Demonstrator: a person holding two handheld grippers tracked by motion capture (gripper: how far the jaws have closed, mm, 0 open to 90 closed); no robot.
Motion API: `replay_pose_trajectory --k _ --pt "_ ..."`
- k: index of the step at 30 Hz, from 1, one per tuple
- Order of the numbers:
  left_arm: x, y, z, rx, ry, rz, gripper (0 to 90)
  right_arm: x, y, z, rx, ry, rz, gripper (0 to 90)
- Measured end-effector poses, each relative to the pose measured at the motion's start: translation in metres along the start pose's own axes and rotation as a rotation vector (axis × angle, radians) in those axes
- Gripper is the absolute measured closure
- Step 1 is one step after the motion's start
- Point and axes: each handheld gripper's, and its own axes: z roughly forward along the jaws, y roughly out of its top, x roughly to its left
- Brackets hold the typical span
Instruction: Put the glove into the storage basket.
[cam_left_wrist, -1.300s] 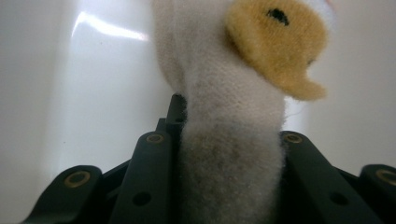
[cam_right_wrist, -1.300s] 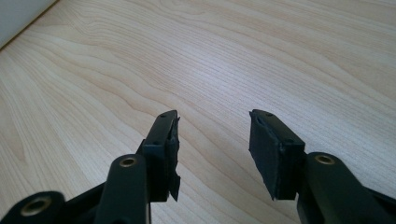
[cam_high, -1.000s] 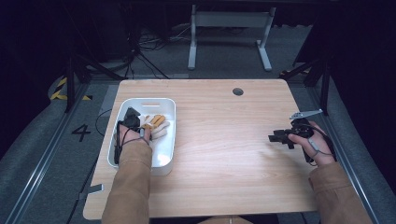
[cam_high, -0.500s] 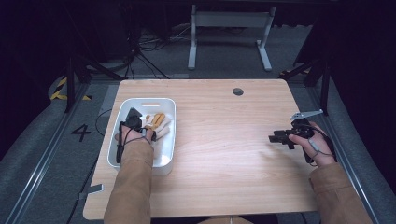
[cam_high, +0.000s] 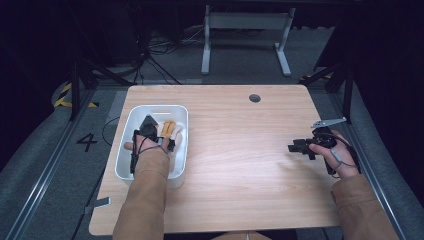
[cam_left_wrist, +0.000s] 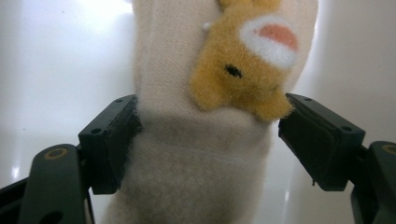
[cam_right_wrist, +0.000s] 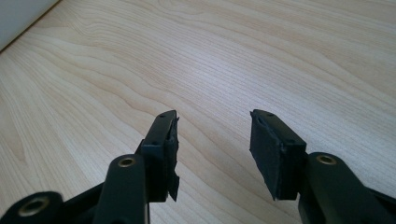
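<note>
Closest to us, the left gripper (cam_left_wrist: 205, 135) has just been opening its jaws. A second ago they were nearly together. Now they stand apart on either side of the cream sock (cam_left_wrist: 201, 154), the left pad brushing the fabric at 9 o'clock and the right pad just clear of it at 3 o'clock. We take this as a release: the sock has been set down in the white bin (cam_high: 131, 131), and that part of the work looks finished.

The left gripper view gives what the high view cannot: the fuzzy orange animal patch (cam_left_wrist: 243, 70) on the sock and the slack between pads and cloth. The high view places it all, with the bin at 9 o'clock on the wooden table (cam_high: 240, 165) and the left gripper (cam_high: 150, 131) inside it.

Farther off, at 3 o'clock, the right gripper (cam_right_wrist: 212, 154) hovers over bare wood, jaws apart, holding nothing.
</note>
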Motion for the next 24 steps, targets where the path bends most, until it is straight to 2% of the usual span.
replay_pose_trajectory --k 3,6,10,15,19,21,24 --pt "-0.003 0.000 -0.001 -0.010 0.006 0.033 21.3 0.000 0.000 -0.001 -0.002 0.001 -0.001 52.7" --pt "-0.003 0.002 -0.004 -0.033 0.010 0.048 20.9 0.000 0.000 -0.001 -0.007 -0.003 0.001 52.6" --pt "-0.002 0.004 -0.011 -0.087 0.021 0.070 21.0 0.000 0.000 -0.001 -0.007 -0.002 0.001 52.4" --pt "-0.004 0.007 -0.024 -0.119 0.030 0.102 21.0 0.000 0.000 -0.001 -0.003 -0.002 -0.001 52.3" --pt "-0.007 0.008 -0.037 -0.161 0.028 0.151 21.0 0.001 0.000 -0.001 -0.005 -0.005 -0.003 52.2" --pt "-0.011 0.007 -0.044 -0.185 0.027 0.190 21.0 0.001 0.000 -0.001 -0.005 -0.005 -0.006 52.2" --pt "-0.018 0.004 -0.053 -0.238 0.000 0.243 21.1 0.002 -0.001 -0.001 -0.003 -0.004 -0.008 51.9"
